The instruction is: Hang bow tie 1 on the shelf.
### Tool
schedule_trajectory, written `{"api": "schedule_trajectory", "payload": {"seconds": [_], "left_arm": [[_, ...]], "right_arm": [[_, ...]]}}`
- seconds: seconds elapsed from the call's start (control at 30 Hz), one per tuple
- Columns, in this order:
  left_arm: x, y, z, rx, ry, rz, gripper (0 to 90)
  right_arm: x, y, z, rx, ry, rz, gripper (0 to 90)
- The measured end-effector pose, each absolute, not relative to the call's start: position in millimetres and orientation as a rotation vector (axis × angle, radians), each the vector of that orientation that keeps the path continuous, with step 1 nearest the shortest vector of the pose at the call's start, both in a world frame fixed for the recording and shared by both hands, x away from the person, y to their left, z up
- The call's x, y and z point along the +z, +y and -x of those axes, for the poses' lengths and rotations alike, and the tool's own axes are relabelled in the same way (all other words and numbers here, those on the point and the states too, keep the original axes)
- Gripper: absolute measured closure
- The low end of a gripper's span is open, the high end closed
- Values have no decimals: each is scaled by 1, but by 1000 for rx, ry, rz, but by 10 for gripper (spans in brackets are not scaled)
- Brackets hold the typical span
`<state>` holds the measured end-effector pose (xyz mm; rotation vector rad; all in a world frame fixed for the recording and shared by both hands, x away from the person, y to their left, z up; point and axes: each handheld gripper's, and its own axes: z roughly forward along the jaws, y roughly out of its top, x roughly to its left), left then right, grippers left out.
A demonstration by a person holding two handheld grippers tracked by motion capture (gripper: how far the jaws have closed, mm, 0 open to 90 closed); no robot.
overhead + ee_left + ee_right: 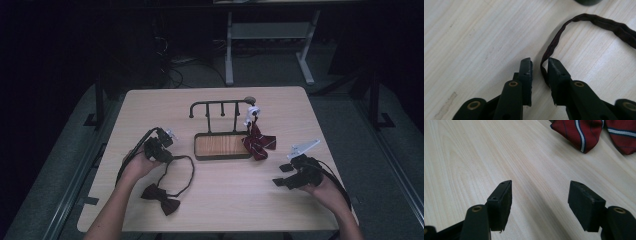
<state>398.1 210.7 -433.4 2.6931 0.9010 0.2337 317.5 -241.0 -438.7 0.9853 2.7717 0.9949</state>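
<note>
A dark bow tie (pixel 160 197) lies at the table's front left, and its strap (pixel 190 172) loops back toward the tray. My left gripper (pixel 165 157) points down at the strap's far end. In the left gripper view the jaws (pixel 539 61) stand narrowly apart. The strap (pixel 560 31) runs down between them against the right jaw's inner face, and a strip of wood shows beside the left pad. My right gripper (pixel 281 175) hovers at the table's right, open over bare wood (pixel 541 183). A red striped bow tie (pixel 259 142) (pixel 576 132) hangs from the rack's right end.
A dark metal rack (pixel 220 103) with several hooks stands over a wood-bottomed tray (pixel 222 146) at the table's middle. A white clip (pixel 253 111) holds the striped tie on the rack. The table edge runs close behind both hands.
</note>
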Motion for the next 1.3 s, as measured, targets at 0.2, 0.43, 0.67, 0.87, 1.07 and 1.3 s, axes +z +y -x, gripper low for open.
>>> {"api": "schedule_trajectory", "payload": {"seconds": [0.2,0.43,0.67,0.87,1.07,1.3], "left_arm": [[-436,209,-399,198,881,-2714,830],[-435,210,-397,170,858,-2732,895],[-424,212,-393,160,832,-2722,896],[-410,212,-388,168,786,-2703,896],[-392,212,-380,158,737,-2669,896],[-377,215,-376,135,707,-2652,897]], "right_arm": [[-438,-239,-317,1008,2769,-977,356],[-440,-238,-317,1017,2779,-970,354],[-443,-239,-319,1014,2776,-968,354],[-443,-240,-319,1016,2774,-985,354],[-443,-243,-319,1021,2767,-984,351],[-444,-245,-320,1028,2764,-999,350]]}}
